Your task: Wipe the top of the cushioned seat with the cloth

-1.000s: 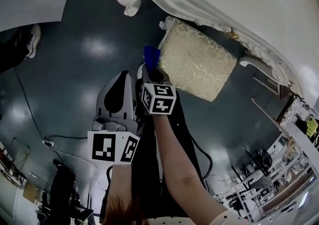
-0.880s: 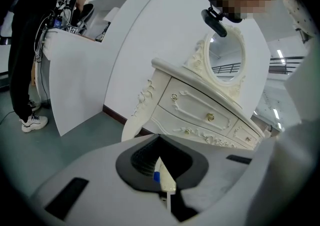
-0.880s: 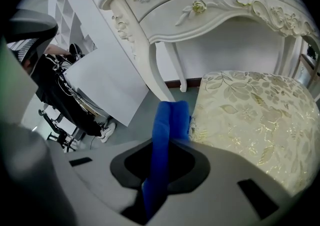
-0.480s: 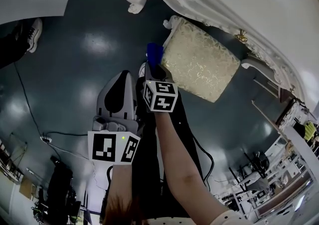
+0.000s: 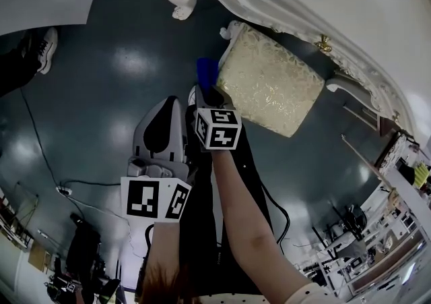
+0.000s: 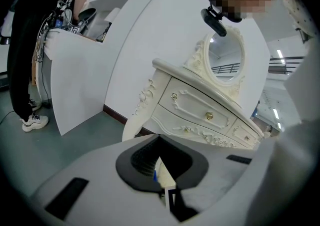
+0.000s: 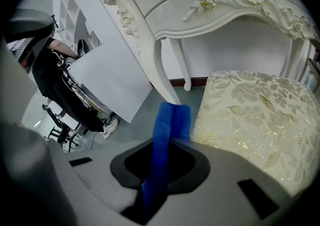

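Left gripper [image 6: 162, 182]: held back near my body, jaws together, nothing between them.

Right gripper [image 7: 159, 172]: clamped on the blue cloth [image 7: 171, 120]. The cloth stands up out of the jaws, just beside the left edge of the cushioned seat [image 7: 255, 120]. Contact not evident.

Plan: tip the cloth flat onto the top, press lightly, and sweep in overlapping passes out to the far right corner.

Beyond is the dressing table [image 7: 200, 4]. Its drawers [image 6: 205, 115] are shut, contents unseen.
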`<state>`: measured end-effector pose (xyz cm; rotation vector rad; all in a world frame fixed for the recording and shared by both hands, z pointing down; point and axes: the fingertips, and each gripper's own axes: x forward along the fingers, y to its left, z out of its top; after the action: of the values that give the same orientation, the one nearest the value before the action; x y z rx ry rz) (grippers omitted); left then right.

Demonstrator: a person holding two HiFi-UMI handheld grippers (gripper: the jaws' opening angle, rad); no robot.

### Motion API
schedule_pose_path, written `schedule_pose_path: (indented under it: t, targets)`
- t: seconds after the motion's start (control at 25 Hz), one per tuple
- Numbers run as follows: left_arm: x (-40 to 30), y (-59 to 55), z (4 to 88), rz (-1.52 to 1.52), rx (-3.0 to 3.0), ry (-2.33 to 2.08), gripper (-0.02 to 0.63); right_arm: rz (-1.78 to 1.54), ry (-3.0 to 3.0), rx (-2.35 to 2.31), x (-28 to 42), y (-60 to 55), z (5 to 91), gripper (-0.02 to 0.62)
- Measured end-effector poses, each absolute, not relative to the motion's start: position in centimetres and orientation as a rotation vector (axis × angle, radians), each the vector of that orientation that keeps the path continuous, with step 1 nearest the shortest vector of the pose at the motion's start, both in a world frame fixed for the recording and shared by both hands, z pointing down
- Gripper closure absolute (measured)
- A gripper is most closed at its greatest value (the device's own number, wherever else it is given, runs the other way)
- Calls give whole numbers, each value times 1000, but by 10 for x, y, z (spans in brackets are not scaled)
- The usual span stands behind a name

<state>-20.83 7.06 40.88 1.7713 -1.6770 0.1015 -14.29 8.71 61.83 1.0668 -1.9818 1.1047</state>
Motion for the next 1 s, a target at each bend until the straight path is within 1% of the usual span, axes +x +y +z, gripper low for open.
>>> schedule_pose_path:
  t: [0.16,0.4,0.8,1.0]
  targets:
    - [-205,70,406,94,1787,-1675,607,1147,-2016,1084,-140,78,601,534]
    - [-182,45,376,21,1844,-1643,607,1053,-2125,1162,-104,58,530,534]
    - [-117,3,255,-77,2064,-1520,607,1050,-2175,1493,-11,48,374,534]
    - [-88,2,199,-72,2185,-1435,607,1037,-2193,1583,17,50,307,534]
